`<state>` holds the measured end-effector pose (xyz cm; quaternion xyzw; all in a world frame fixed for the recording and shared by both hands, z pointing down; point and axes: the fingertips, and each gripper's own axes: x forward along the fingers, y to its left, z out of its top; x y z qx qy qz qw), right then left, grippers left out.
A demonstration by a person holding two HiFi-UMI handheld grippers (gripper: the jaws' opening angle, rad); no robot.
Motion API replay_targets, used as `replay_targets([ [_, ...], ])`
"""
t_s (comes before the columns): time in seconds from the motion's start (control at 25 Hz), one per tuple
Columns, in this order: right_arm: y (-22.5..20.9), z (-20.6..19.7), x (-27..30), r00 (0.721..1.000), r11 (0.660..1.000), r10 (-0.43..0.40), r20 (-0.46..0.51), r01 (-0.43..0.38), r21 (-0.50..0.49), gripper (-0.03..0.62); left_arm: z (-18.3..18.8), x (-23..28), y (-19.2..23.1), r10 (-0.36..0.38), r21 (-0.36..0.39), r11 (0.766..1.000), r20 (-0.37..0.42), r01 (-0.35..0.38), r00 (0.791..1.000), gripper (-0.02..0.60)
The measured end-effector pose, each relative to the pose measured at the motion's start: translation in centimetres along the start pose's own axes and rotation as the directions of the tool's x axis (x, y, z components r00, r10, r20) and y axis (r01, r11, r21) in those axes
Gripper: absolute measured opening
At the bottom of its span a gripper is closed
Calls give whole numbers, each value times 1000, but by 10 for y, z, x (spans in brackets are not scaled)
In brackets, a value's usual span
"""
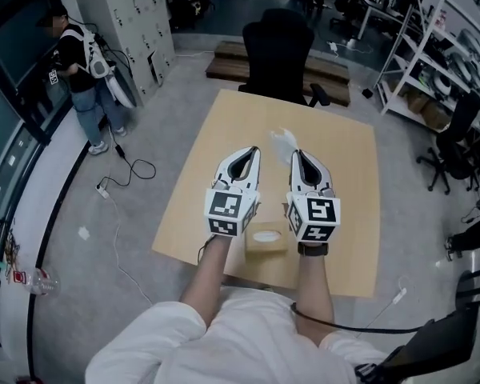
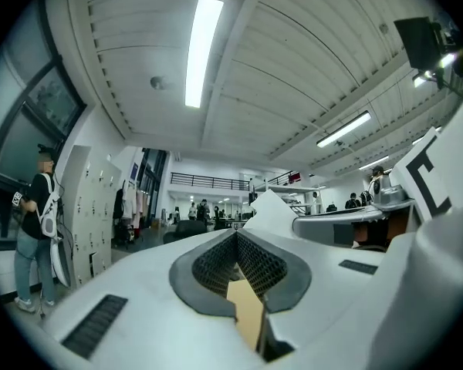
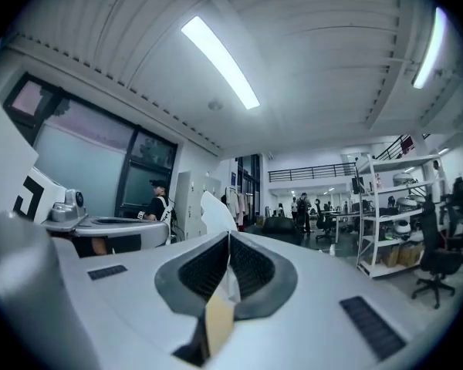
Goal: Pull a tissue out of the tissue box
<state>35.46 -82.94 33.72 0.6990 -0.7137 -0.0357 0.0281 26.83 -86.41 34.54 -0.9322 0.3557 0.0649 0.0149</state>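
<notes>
A tan tissue box (image 1: pixel 266 242) sits near the front edge of the wooden table (image 1: pixel 344 158), low between the person's two forearms. Both grippers are held high above it, side by side and pointing away. My right gripper (image 1: pixel 295 154) (image 3: pixel 228 236) is shut on a white tissue (image 1: pixel 284 142) (image 3: pixel 216 210), which sticks up past the tips, clear of the box. My left gripper (image 1: pixel 253 150) (image 2: pixel 235 235) is shut with nothing between its jaws. In the left gripper view the tissue (image 2: pixel 268 210) shows just to the right of its tips.
A black office chair (image 1: pixel 278 54) stands at the table's far edge. A person (image 1: pixel 84 78) stands by grey lockers at far left, with cables (image 1: pixel 128 170) on the floor. Metal shelves (image 1: pixel 432 62) and another chair (image 1: pixel 456 142) are at right.
</notes>
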Motion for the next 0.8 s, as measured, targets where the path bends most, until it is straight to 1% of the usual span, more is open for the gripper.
replay_targets([
  [0.12, -3, 9, 0, 1000, 1000, -8, 22, 8, -11, 8, 9, 4, 2, -5, 5, 1000, 20, 5, 1000, -2],
  [0.48, -15, 41, 0, 994, 998, -39, 103, 45, -48, 8, 37, 17, -3, -51, 55, 997, 88, 47, 995, -2],
  [0.64, -16, 45, 7, 993, 997, -47, 111, 53, -56, 8, 42, 21, 1, -60, 67, 996, 98, 53, 993, -2],
  [0.8, -14, 44, 6, 993, 997, -46, 104, 53, -58, 8, 44, 19, 1, -57, 63, 997, 97, 51, 994, -2],
])
